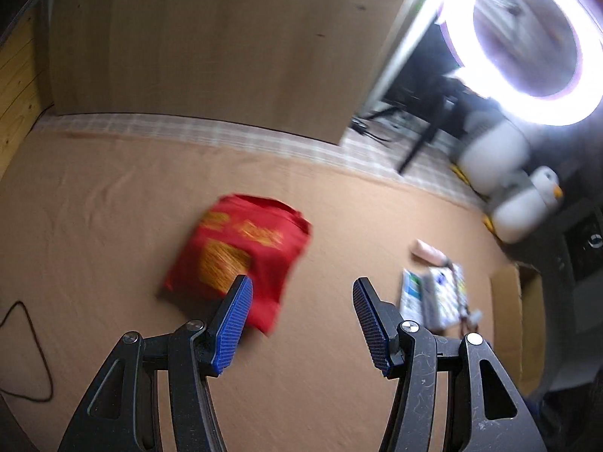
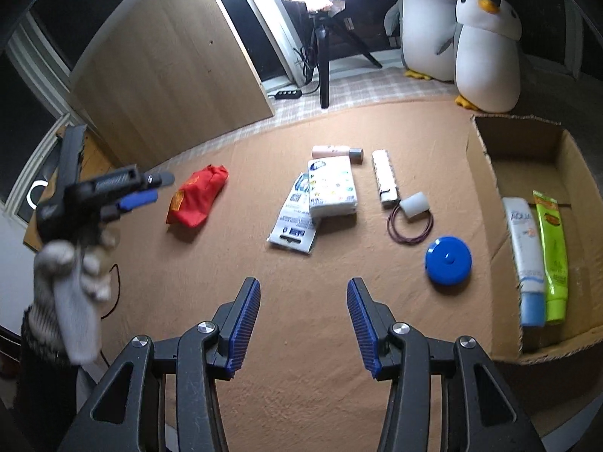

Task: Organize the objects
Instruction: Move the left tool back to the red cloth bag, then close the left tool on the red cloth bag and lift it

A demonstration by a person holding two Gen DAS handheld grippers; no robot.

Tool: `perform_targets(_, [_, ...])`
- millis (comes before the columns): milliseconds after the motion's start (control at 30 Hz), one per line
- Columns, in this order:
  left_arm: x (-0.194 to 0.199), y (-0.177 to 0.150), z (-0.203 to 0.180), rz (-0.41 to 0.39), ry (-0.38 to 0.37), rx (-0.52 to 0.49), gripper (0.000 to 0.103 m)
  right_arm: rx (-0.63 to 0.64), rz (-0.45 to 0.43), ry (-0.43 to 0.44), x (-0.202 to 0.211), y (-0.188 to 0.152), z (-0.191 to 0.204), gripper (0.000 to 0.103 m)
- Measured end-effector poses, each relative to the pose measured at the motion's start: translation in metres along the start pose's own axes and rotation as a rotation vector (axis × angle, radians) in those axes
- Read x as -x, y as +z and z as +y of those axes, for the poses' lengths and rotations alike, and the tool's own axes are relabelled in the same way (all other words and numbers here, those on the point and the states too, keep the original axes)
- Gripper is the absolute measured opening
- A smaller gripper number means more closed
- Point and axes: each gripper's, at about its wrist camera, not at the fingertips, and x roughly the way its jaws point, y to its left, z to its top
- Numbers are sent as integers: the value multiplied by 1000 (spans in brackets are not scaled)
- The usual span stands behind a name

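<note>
A red packet (image 1: 241,256) lies on the tan cloth; it also shows in the right wrist view (image 2: 198,196). My left gripper (image 1: 301,286) is open and empty, hovering just right of and above the packet; it also shows in the right wrist view (image 2: 147,194), held in a gloved hand. My right gripper (image 2: 303,288) is open and empty above bare cloth. Ahead lie tissue packs (image 2: 331,186), a white packet (image 2: 294,218), a pink tube (image 2: 337,151), a white bar (image 2: 384,177), a white cap (image 2: 414,205) on hair bands, and a blue round case (image 2: 448,260).
A cardboard box (image 2: 486,173) at the right holds a white-blue tube (image 2: 525,256) and a green tube (image 2: 552,256). Two plush penguins (image 2: 486,52) stand behind it. A ring light on a tripod (image 2: 324,56) and a wooden board (image 2: 169,75) stand at the back.
</note>
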Motion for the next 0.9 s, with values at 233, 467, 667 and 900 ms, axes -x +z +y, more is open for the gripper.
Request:
perform_targets(233, [-41, 34, 27, 24, 67, 59, 59, -16, 33, -19, -5, -8, -3, 45])
perform_targets(467, [-80, 52, 40, 72, 78, 96, 60, -34, 54, -42, -9, -11, -9, 45])
perform_targets(667, [-95, 51, 47, 86, 59, 103, 59, -27, 60, -47, -9, -10, -8, 45])
perform_targets(900, [-92, 33, 40, 78, 64, 65, 56, -7, 74, -28, -16, -6, -3, 45])
